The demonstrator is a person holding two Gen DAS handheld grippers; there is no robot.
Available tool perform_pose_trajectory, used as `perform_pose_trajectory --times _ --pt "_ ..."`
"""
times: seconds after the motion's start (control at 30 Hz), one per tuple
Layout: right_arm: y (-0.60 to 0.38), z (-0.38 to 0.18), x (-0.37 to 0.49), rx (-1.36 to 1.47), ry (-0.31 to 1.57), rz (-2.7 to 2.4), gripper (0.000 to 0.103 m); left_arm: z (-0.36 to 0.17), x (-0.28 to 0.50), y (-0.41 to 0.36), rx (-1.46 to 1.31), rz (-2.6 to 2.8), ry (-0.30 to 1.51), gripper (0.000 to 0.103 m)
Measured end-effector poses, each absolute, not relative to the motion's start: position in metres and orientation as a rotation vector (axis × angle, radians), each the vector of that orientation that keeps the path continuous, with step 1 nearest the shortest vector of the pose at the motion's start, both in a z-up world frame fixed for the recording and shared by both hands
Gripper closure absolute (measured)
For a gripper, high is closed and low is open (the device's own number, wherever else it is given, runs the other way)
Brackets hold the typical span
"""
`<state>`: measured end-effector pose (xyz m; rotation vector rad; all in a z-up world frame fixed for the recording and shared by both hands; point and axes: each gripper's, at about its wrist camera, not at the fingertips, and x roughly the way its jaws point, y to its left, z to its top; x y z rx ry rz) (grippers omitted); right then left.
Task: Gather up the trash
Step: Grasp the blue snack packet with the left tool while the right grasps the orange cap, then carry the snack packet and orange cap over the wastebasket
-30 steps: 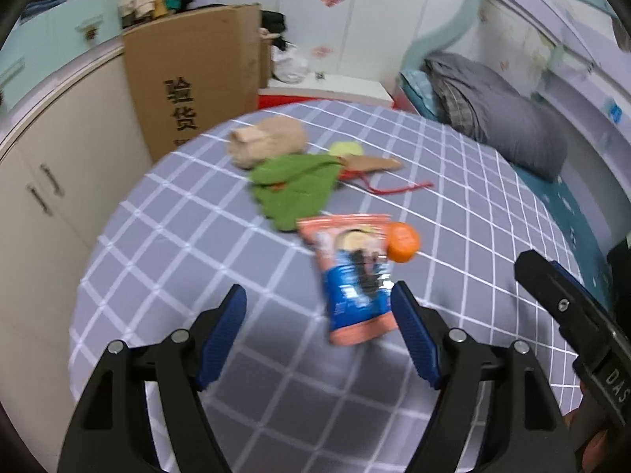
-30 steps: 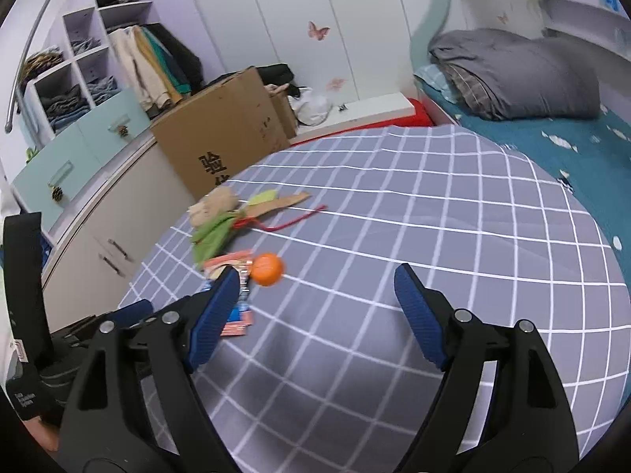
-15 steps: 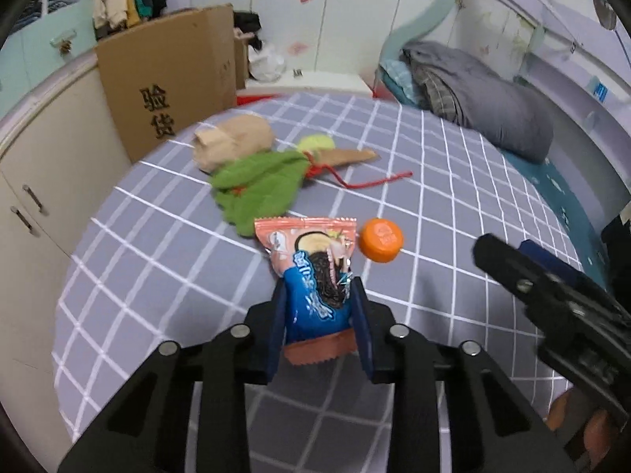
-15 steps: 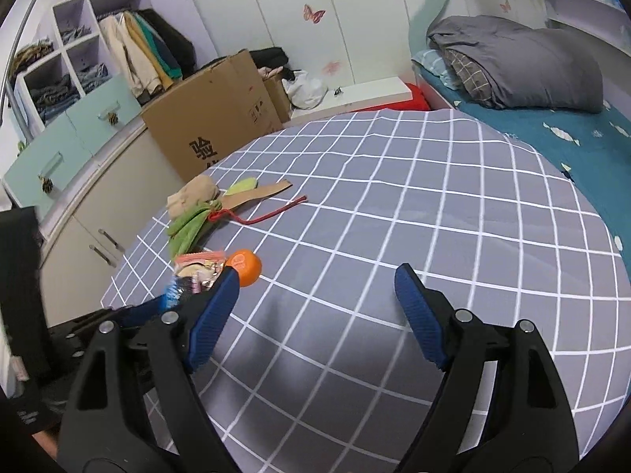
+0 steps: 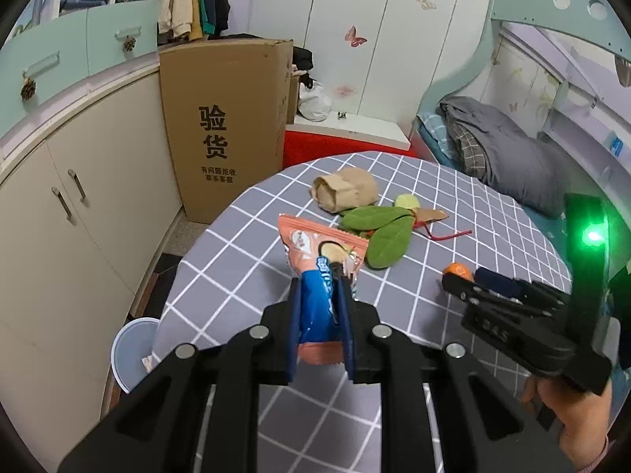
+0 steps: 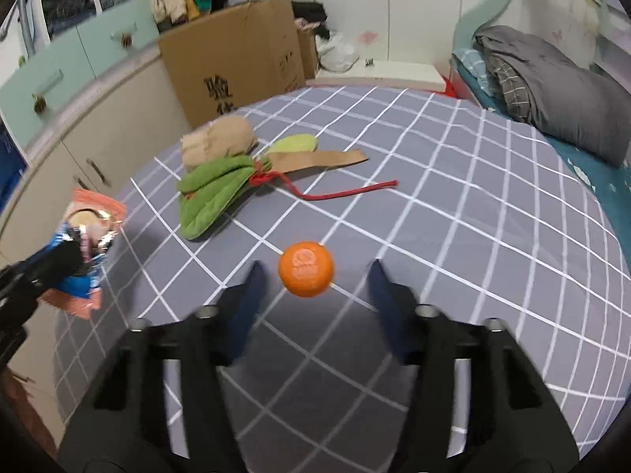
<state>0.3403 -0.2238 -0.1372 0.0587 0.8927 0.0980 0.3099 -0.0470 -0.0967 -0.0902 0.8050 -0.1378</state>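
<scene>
Since the earlier frame, the left gripper had carried the snack wrapper clear of the counter, its jaws having just closed to a narrow gap, pinching the wrapper's lower end at frame centre. The right gripper had advanced on the orange cap, its jaws having just been closing, half open, flanking the cap without contact. Step in hand: securing the cap. Next move likely requires closing further, then lifting. The bin stood lower left, on the floor.
</scene>
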Motion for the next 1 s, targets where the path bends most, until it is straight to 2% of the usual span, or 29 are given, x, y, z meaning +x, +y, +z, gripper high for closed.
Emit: perform_pose_trajectory --times 0.03,0.07,0.53,0.73,1.0 --pt "-0.224 -0.137 0.340 0.059 0.893 0.098 0.069 -0.098 0.310 -0.045 -0.091 -0.139 0.803 0.086" --pt "-0.221 -0.137 0.341 0.045 0.895 0.091 0.074 -0.098 0.308 -0.040 -0.096 -0.135 0.799 0.086" --pt "-0.150 -0.098 0.311 0.042 0.794 0.225 0.074 -0.094 0.287 0.053 -0.208 -0.034 0.753 0.086" --pt "-0.070 -0.079 0.292 0.046 0.765 0.419 0.074 -0.105 0.269 0.111 -0.243 0.043 0.757 0.086" --pt "0.040 -0.087 0.273 0.021 0.781 0.615 0.074 -0.136 0.244 0.195 -0.293 0.177 0.810 0.086"
